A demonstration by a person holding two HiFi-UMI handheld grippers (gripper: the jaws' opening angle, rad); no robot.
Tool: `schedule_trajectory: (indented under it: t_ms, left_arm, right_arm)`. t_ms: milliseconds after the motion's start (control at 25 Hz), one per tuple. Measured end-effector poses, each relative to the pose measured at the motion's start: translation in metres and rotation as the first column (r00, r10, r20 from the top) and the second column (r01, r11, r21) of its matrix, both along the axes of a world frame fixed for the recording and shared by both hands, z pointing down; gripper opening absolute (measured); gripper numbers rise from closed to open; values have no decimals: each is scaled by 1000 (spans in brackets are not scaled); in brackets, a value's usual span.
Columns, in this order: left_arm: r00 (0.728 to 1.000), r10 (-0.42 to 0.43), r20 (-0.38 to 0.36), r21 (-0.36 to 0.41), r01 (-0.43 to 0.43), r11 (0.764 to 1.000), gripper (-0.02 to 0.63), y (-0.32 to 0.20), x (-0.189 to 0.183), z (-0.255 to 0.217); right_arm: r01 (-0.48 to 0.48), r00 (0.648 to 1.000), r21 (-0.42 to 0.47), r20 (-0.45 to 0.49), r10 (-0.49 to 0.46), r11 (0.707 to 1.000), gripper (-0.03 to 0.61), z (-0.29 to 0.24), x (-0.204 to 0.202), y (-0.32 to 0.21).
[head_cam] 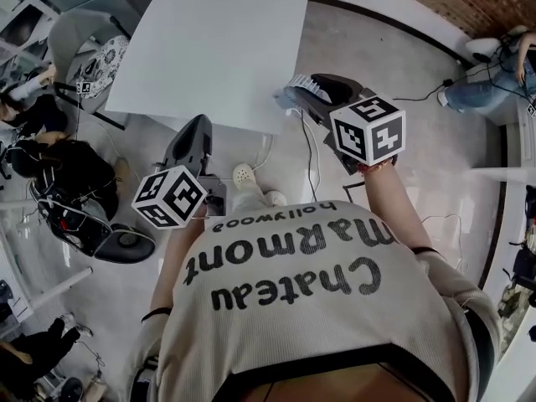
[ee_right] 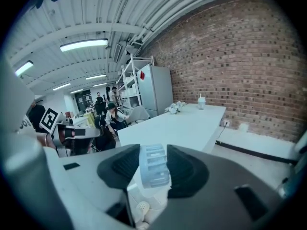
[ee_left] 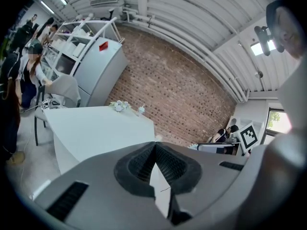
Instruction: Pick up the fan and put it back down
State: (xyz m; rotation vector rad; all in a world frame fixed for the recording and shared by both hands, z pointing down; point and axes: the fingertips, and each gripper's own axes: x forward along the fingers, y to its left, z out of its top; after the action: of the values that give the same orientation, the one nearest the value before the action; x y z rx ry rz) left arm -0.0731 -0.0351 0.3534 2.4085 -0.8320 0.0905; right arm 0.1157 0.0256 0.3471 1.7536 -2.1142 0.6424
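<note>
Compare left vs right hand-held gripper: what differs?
The right hand-held gripper clamps a pale ribbed fan; the left hand-held gripper holds nothing. The right's jaws stand apart around the fan; the left's jaws meet at the tips. Shared: both point toward the white table.

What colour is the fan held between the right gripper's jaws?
Pale blue, with a ribbed surface: the fan shows best in the right gripper view.

Right tongs (ee_right: 153,172) clamped on a pale blue ribbed fan (ee_right: 154,159). Beyond them: a long white surface (ee_right: 192,123), a brick wall (ee_right: 240,66), a grey refrigerator (ee_right: 156,87) and people (ee_right: 112,116) at left.
</note>
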Motion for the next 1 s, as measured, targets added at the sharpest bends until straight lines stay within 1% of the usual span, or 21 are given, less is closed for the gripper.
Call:
schedule_trajectory:
  t_ms: [120,240,320,560,840,1000]
  left_arm:
    - [1000,13,17,12,-13,1000,2,-6,1,3]
    - [1000,20,19,4,-20,1000,2,-22,1,9]
    - [1000,27,14,7,-27,1000,2,-37,4,8]
    - [998,61,-1,45,-61,997,2,-91,21,-6]
    - [997,82,-6,51,-81,995,2,-145,33,-8]
    - [996,91,-7,63,-91,994,2,-171,34,-5]
  right_arm:
    - [-26,1000,14,3,26,1000,178,-1,8,-6]
    - [-52,999,23,3,52,998,178,-2,13,-19]
    - [-63,998,25,-1,63,998,178,-3,17,-30]
    - [-95,995,41,-17,96,995,176,-11,33,-74]
    - [-110,993,42,-34,111,993,178,-11,46,-126]
    - [-123,991,45,-39,125,991,178,-6,49,-151]
